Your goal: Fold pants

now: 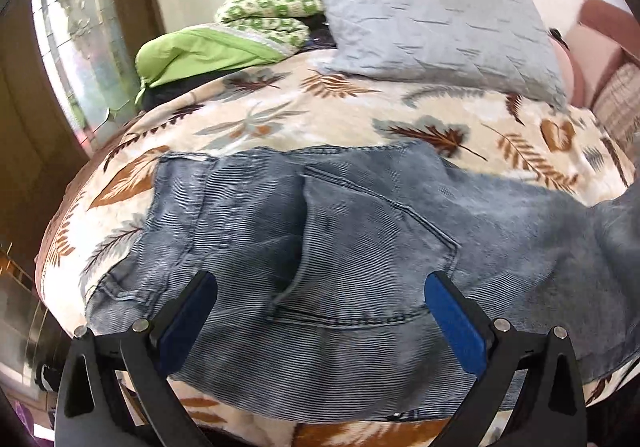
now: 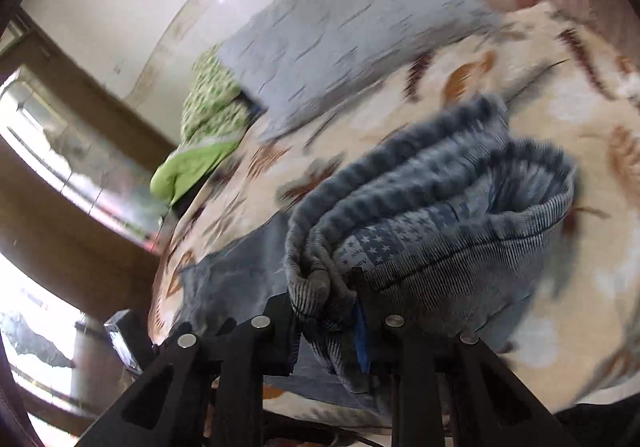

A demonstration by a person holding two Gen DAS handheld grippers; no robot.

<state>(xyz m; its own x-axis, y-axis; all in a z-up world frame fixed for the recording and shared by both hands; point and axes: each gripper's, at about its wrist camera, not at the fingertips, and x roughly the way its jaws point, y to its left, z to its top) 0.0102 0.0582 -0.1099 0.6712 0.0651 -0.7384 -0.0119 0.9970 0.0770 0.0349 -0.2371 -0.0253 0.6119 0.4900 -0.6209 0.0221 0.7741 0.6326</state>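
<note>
The right wrist view is motion-blurred throughout: the leaf-print blanket [image 2: 540, 95] and grey pillow [image 2: 340, 31] lack sharp edges. The right gripper [image 2: 352, 287] fingertips are buried in bunched pants [image 2: 440, 215] fabric; the pads are mostly concealed. In the left wrist view, the pants leg [image 1: 616, 231] is cut off at the right edge. A dark item [image 1: 320, 33] behind the pillow is possibly clothing.

- Pants [image 1: 340, 247]: faded, ribbed blue denim, matt.
- Blanket [image 1: 360, 115]: soft plush cloth.
- Pillow [image 1: 436, 19]: grey textured fabric.
- Left gripper [image 1: 322, 327]: matt black plastic, blue pads.
</note>
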